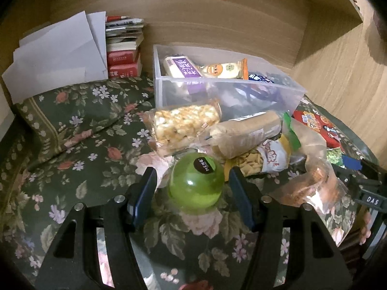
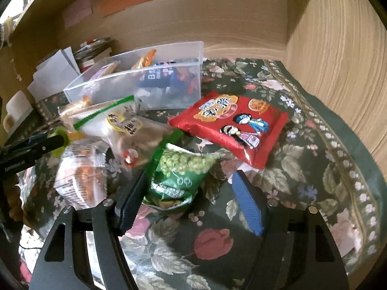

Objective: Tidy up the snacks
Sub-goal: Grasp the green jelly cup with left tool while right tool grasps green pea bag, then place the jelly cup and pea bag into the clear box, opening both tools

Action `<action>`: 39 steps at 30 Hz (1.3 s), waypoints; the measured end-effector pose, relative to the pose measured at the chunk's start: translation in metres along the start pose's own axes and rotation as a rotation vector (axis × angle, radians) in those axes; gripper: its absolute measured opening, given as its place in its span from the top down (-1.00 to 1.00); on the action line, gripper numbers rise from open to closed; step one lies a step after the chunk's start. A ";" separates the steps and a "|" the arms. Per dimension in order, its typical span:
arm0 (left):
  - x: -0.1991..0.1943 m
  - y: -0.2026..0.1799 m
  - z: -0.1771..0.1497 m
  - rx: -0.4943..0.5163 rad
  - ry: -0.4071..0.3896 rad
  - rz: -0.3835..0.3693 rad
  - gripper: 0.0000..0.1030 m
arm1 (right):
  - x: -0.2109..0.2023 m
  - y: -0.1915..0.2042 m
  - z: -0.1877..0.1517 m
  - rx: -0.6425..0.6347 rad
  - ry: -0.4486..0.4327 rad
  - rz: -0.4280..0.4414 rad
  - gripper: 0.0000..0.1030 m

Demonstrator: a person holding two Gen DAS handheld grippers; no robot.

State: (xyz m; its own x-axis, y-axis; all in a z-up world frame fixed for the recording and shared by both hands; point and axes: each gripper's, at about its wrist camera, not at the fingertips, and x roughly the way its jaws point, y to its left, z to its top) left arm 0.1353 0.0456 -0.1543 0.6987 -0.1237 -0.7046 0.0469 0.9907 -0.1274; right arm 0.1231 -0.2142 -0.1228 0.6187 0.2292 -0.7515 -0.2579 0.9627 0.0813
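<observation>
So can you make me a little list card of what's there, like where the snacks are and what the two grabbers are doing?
surface: floral cloth in a wooden nook
bin: clear plastic bin, some packets already inside
loose snacks: puffed corn bar, red packet, green pea packet, a few clear bags
left gripper: open, green ball-shaped bottle between its fingers, pads not pressing
right gripper: open, around the green pea packet, not squeezing
beside bin: books and white papers
</observation>
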 end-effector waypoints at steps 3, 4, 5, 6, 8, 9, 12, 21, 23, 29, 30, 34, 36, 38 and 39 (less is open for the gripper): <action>0.007 -0.001 0.000 -0.002 0.011 -0.011 -0.05 | 0.001 0.003 0.000 -0.016 -0.009 -0.013 -0.09; 0.009 -0.001 0.000 0.000 0.014 -0.005 0.06 | 0.002 0.003 0.000 -0.019 -0.009 -0.010 0.05; 0.010 -0.002 -0.001 0.002 0.013 -0.005 0.05 | 0.002 0.003 0.001 -0.023 -0.008 -0.008 0.14; 0.010 -0.002 -0.001 0.000 0.010 -0.006 0.05 | 0.003 0.003 0.001 -0.025 -0.007 -0.008 0.30; 0.008 -0.001 -0.001 -0.004 0.003 -0.008 0.06 | 0.003 0.003 0.002 -0.025 -0.012 -0.001 0.32; 0.008 -0.001 -0.001 -0.005 0.002 -0.007 0.07 | 0.002 0.003 0.001 -0.027 -0.014 0.001 0.34; 0.002 0.000 -0.002 -0.005 -0.009 -0.003 0.11 | 0.000 0.002 0.002 -0.026 -0.022 -0.003 0.36; -0.029 0.000 0.007 0.004 -0.079 0.010 0.11 | -0.022 0.002 0.014 -0.025 -0.089 -0.005 0.39; -0.035 -0.001 0.012 0.006 -0.096 0.007 0.11 | -0.026 0.003 0.019 -0.031 -0.109 -0.004 0.39; -0.051 -0.008 0.030 0.024 -0.155 0.005 0.11 | -0.039 0.005 0.037 -0.044 -0.176 -0.002 0.39; -0.054 -0.009 0.034 0.026 -0.164 0.002 0.11 | -0.040 0.005 0.039 -0.043 -0.186 0.001 0.39; -0.060 -0.015 0.048 0.035 -0.195 -0.005 0.11 | -0.046 0.005 0.054 -0.048 -0.233 0.006 0.39; -0.062 -0.019 0.057 0.042 -0.213 -0.006 0.11 | -0.050 0.006 0.062 -0.060 -0.259 0.005 0.39; -0.064 -0.021 0.065 0.046 -0.225 -0.010 0.11 | -0.052 0.008 0.071 -0.079 -0.280 0.000 0.39; -0.064 -0.023 0.071 0.049 -0.231 -0.013 0.11 | -0.052 0.010 0.076 -0.091 -0.291 -0.003 0.39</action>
State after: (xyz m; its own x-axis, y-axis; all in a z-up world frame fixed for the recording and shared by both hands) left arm 0.1399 0.0348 -0.0570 0.8426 -0.1259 -0.5237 0.0874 0.9914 -0.0978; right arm 0.1442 -0.2056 -0.0330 0.8030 0.2704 -0.5310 -0.3127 0.9498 0.0107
